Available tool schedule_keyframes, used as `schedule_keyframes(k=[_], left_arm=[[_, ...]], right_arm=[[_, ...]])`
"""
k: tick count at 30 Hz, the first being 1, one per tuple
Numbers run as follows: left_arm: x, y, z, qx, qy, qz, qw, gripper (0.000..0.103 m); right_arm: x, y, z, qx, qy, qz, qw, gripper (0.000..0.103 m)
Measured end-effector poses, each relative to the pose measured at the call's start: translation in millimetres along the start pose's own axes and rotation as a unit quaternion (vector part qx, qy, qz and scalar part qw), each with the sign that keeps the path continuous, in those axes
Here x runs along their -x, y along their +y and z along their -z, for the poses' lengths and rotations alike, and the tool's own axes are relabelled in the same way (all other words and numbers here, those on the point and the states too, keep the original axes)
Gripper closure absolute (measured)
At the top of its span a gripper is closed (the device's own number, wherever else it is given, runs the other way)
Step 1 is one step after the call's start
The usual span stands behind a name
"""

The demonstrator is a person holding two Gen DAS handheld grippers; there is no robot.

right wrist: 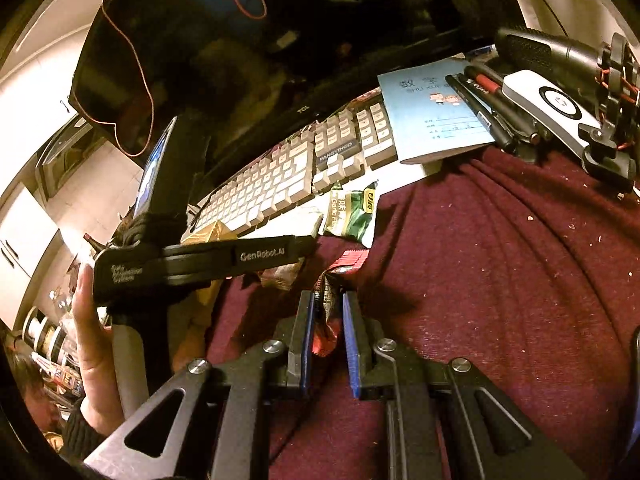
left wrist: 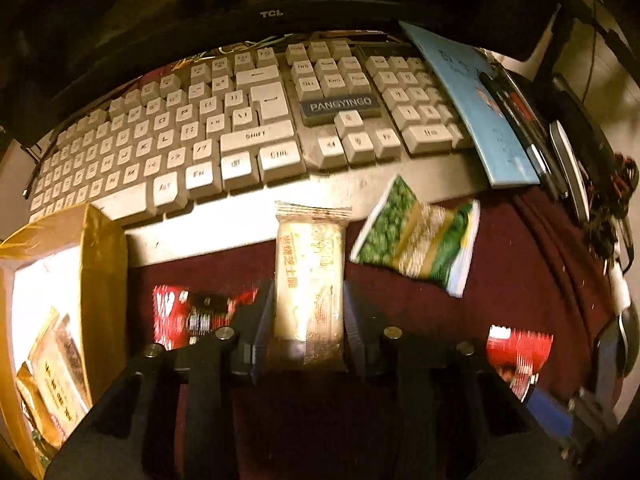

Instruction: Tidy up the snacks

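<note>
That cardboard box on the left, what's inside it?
The cardboard box holds a few yellow-brown snack packets stacked at its near end. Whatever lies beneath them, and the box's far corner, is hidden or washed out by glare.

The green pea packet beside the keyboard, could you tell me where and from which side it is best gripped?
Probably across its near short end. The green pea packet lies flat and free on the maroon cloth, its far end touching the keyboard, so come from the cloth side, low, pinching the crimped seam edge.
</note>
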State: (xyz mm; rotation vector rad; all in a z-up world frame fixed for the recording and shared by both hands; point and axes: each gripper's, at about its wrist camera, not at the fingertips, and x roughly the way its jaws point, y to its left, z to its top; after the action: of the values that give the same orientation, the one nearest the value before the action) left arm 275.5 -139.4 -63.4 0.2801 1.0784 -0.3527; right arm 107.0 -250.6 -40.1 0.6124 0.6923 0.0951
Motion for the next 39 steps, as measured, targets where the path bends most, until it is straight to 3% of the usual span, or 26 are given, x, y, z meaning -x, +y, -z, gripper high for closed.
schedule_keyframes(k=[7,13,16,20,24,29,34,39], left_arm=[[57,15,50,0.047,-0.035,0.086,0.9946,0.072],[133,53,104,0.1,-0.079,0.147,0.9809,0.072],[166,87,130,0.133,-0.108,0.122,0.9775,0.072],[177,128,161,0.176,-0.12,0.069,0.9745,0.072],[159,163,182,0.215,-0.084,0.058,0.9712,0.072],[143,179,191,0.236,-0.064,0.058,0.968,0.072],[131,188,184,0.234,-0.05,0.066,0.9686,0.072],[120,199,183,0.243,-0.039,0.06,0.9674,0.072]], right_arm=[[2,-2,0,-0.003,-0.001,-0.009,1.0,0.089],[1,4,2,0.013,0.002,-0.026,1.0,0.089],[4,12,4,0.034,-0.002,-0.036,0.999,0.089],[2,28,10,0.07,0.01,-0.054,0.996,0.089],[-1,56,16,0.088,0.039,-0.109,0.989,0.089],[-9,127,26,0.156,0.065,-0.163,0.972,0.089],[-47,182,38,0.218,0.11,-0.142,0.959,0.089],[-79,203,43,0.249,0.14,-0.096,0.954,0.089]])
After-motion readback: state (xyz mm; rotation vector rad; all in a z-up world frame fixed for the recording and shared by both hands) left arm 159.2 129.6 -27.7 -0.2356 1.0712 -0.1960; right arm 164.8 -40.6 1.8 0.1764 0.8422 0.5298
